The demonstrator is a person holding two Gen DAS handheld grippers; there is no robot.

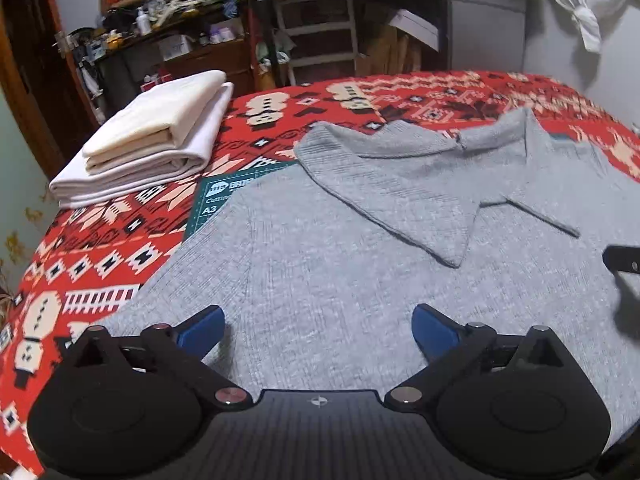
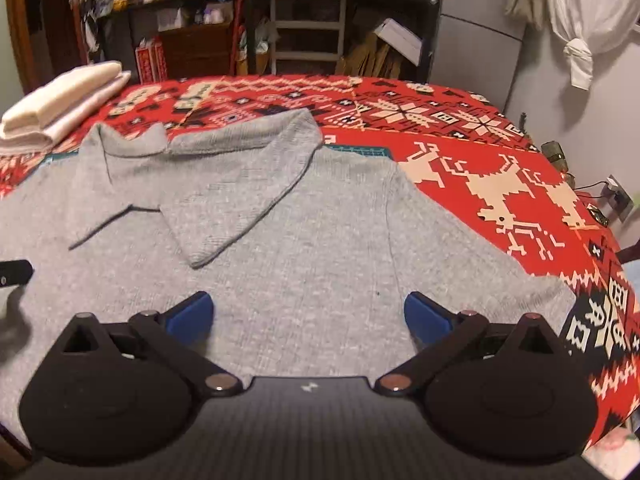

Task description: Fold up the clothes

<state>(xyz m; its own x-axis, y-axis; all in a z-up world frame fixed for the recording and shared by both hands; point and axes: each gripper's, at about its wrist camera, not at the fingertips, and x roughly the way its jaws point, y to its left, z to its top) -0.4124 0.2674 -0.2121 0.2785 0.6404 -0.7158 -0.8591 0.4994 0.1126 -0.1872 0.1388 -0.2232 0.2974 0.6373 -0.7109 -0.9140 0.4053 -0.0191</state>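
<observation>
Left gripper [image 1: 318, 330]: blue-tipped, black-framed, spread wide, grasping nothing, poised low over the near hem.
Right gripper [image 2: 308, 316]: same build, equally parted and empty, likely readying a paired pinch.
Red patterned blanket [image 2: 480, 152]: covering the bed as work surface.
Grey knit collared sweater [image 1: 340, 272]: spread flat, collar away, awaiting a first fold.
Folded cream and white cloths [image 1: 152, 136]: stacked aside, apparently done.
Green cutting mat [image 1: 224, 196]: peeking from beneath.

Grey knit sweater [image 2: 312, 240] spread flat on a red patterned blanket [image 2: 480, 152], collar folded over, right gripper [image 2: 308, 316] above it, blue fingers [image 2: 192, 314] spread wide, folded cream cloths [image 2: 60, 104] far left
</observation>
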